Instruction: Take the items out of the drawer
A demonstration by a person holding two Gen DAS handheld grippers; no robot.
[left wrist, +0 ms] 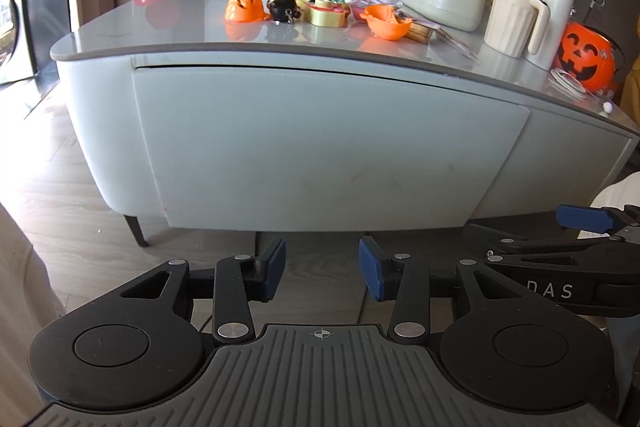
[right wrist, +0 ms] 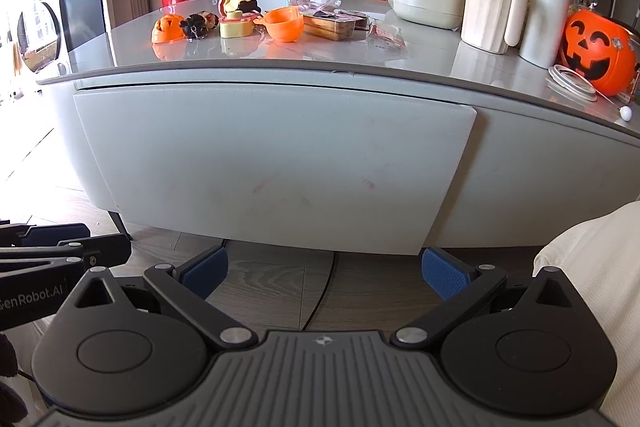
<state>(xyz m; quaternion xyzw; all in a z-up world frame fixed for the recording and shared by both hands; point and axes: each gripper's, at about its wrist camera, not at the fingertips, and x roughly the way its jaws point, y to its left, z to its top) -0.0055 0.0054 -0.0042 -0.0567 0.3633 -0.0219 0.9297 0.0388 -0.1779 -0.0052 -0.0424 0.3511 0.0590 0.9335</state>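
The drawer (right wrist: 272, 163) sat closed in the front of the table (left wrist: 160, 27), its flat pale panel flush under the top and reaching down near the floor, straight ahead of you. No handle or knob showed on it, so your likely holds were the thin gap along its top edge or the free bottom edge; which one gives purchase, the views did not tell. The panel looked stiff, smooth and probably slippery, and a wide drawer like that would likely pull heavy and want an even tug near the middle. What lay inside was hidden. Your left gripper (left wrist: 322, 269) hung low before the panel with its jaws parted a little and nothing between them. Your right gripper (right wrist: 324, 273) was beside it, spread much wider, also empty. Above, the tabletop carried orange toys (left wrist: 245, 7), a mug (left wrist: 514, 19) and a pumpkin bucket (right wrist: 598, 53), well apart from both grippers.
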